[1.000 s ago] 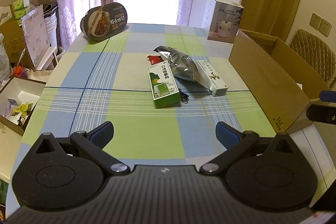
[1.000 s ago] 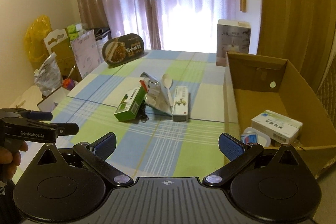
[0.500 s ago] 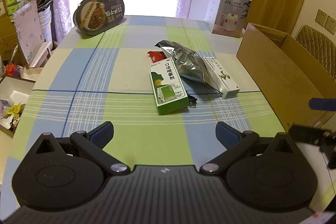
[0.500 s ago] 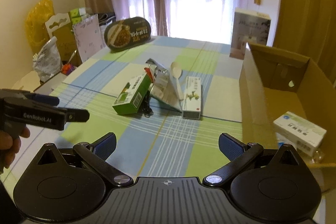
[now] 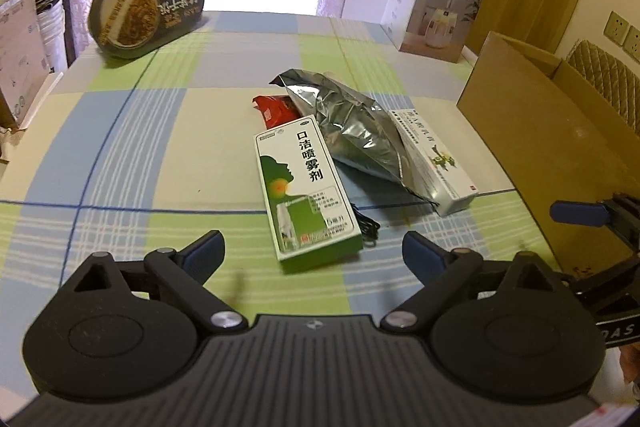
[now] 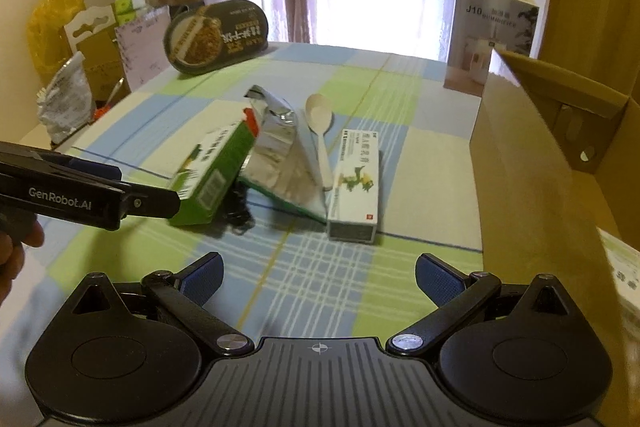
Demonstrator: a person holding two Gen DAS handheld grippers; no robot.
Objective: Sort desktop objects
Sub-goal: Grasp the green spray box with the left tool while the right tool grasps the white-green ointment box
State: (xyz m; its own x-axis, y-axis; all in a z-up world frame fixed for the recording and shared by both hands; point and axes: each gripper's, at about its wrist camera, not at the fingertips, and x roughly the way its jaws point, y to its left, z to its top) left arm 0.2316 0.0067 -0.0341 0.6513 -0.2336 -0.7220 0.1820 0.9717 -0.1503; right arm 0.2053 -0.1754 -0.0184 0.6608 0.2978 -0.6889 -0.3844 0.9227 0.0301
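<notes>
You face a checked cloth (image 5: 160, 147) with a matt weave, a crinkled shiny foil bag (image 5: 352, 123), two smooth printed card cartons (image 5: 304, 183), a matt plastic spoon (image 6: 320, 123) and a rough brown cardboard box (image 6: 520, 163).

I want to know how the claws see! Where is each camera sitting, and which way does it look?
Left wrist: sits on the left claw, looking along its open fingers at the green box; the right claw shows at its edge.
Right wrist: sits on the right claw, open, facing the white box; the left claw and a hand show.
Both share the silver bag and cardboard box.
</notes>
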